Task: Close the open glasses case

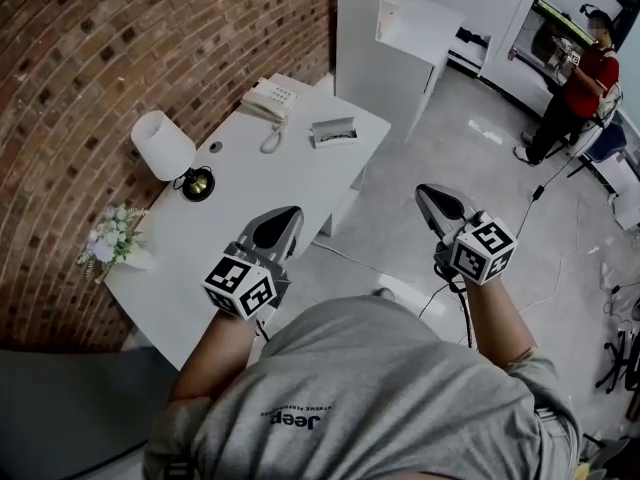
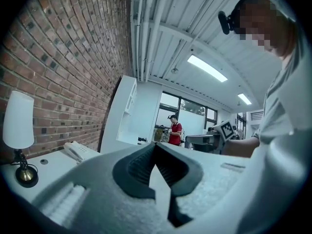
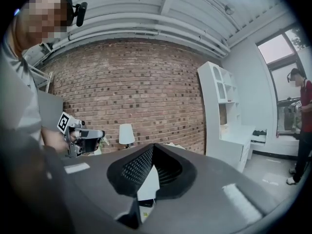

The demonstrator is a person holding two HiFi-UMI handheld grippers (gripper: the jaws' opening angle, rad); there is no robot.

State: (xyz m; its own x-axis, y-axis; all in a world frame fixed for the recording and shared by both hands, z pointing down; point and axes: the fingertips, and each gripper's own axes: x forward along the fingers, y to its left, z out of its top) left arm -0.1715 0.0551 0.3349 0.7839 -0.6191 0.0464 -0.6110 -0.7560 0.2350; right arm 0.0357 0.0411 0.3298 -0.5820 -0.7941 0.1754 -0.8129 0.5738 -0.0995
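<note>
Both tools are empty. My left hand-held gripper (image 1: 275, 230) is clenched: in its own view the ribbed dark pads (image 2: 139, 167) meet at the tips, with nothing between them. My right hand-held gripper (image 1: 437, 204) is likewise clenched, its dimpled pads (image 3: 134, 169) closed tip to tip on nothing.

The landmark is the lamp (image 1: 165, 146), which has a smooth white rounded shade on a dark round foot. It stands on a white, smooth-topped bench (image 1: 250, 193) against a rough red brick wall (image 1: 120, 38).

The glasses case (image 1: 334, 131) lies open on the bench, well to the right of the lamp and apart from both tools. It is a grey, rectangular, shallow box.

A white telephone (image 1: 268, 100) with a coiled cord sits beyond the lamp. A small bunch of pale flowers (image 1: 112, 236) sits on the lamp's near side.

My left tool is to the near right of the lamp, at the bench edge. My right tool is well apart from the lamp, over the glossy grey floor (image 1: 470, 158).
</note>
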